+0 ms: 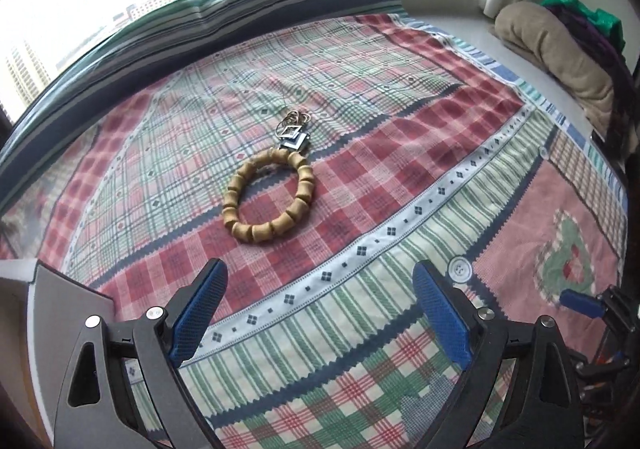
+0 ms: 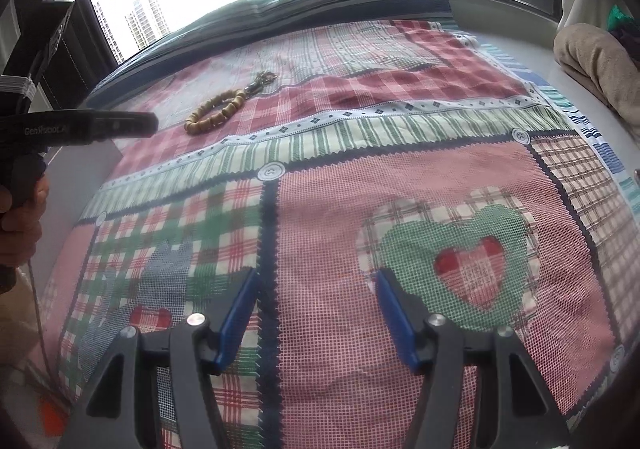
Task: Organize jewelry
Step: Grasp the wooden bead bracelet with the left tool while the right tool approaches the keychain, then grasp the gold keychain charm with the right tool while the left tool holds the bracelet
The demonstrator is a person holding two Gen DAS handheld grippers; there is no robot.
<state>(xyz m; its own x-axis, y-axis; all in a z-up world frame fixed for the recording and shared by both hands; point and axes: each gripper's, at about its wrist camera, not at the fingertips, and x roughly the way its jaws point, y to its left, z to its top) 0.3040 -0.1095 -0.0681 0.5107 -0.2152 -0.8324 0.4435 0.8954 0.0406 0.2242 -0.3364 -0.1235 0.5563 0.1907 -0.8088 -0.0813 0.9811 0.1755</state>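
A wooden bead bracelet (image 1: 269,199) lies flat on the patchwork cloth (image 1: 400,153). Just beyond it lie small silver square pieces (image 1: 294,137) and thin metal rings (image 1: 298,117), touching the bracelet's far side. My left gripper (image 1: 320,285) is open and empty, a short way in front of the bracelet. My right gripper (image 2: 314,289) is open and empty over the cloth's (image 2: 340,209) pink patch, far from the jewelry. In the right wrist view the bracelet (image 2: 216,111) and the metal pieces (image 2: 260,83) lie at the upper left, past the left gripper's body (image 2: 80,129).
A folded beige cloth (image 1: 560,57) and green and purple fabric (image 1: 588,17) lie on the white ledge at the right. A striped teal cover (image 1: 200,33) borders the far edge below the window. A hand (image 2: 20,225) holds the left gripper.
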